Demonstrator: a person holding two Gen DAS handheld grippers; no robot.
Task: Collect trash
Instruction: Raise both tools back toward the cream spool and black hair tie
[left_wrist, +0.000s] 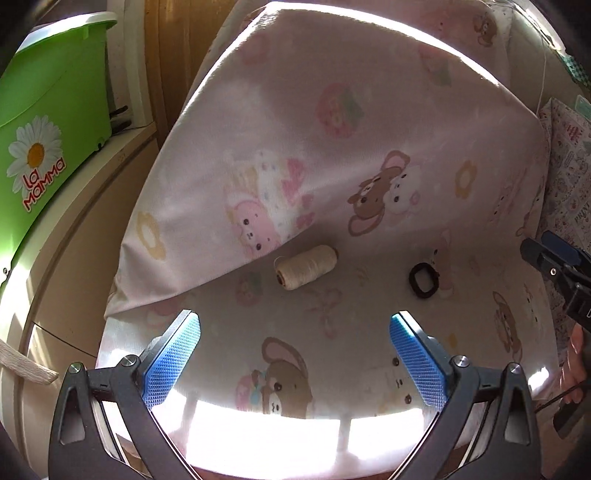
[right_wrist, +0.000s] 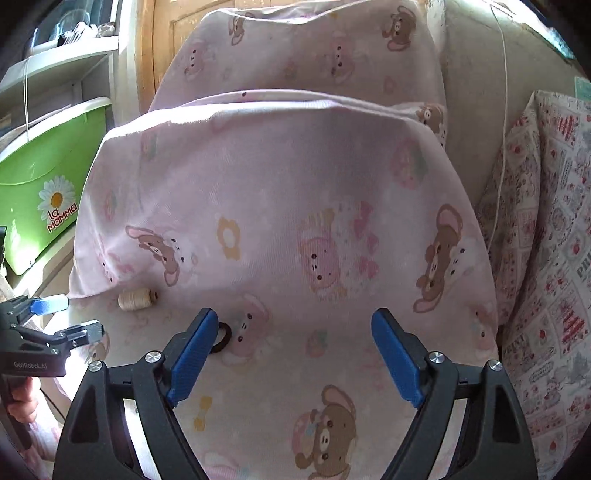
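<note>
A cream spool of thread (left_wrist: 306, 266) lies on its side on the pink bear-print sheet (left_wrist: 332, 350), at the foot of a pink pillow (left_wrist: 332, 147). A small black ring (left_wrist: 424, 279) lies to its right. My left gripper (left_wrist: 295, 354) is open and empty, a little short of the spool. My right gripper (right_wrist: 295, 358) is open and empty; the black ring (right_wrist: 222, 338) peeks out beside its left finger, and the spool (right_wrist: 135, 298) lies farther left. The left gripper also shows at the left edge of the right wrist view (right_wrist: 74, 317).
A green plastic box with a daisy label (left_wrist: 48, 147) stands on a shelf to the left of the bed. A second pillow (right_wrist: 295, 48) stands behind the first. A red-and-white patterned cushion (right_wrist: 546, 258) lies on the right.
</note>
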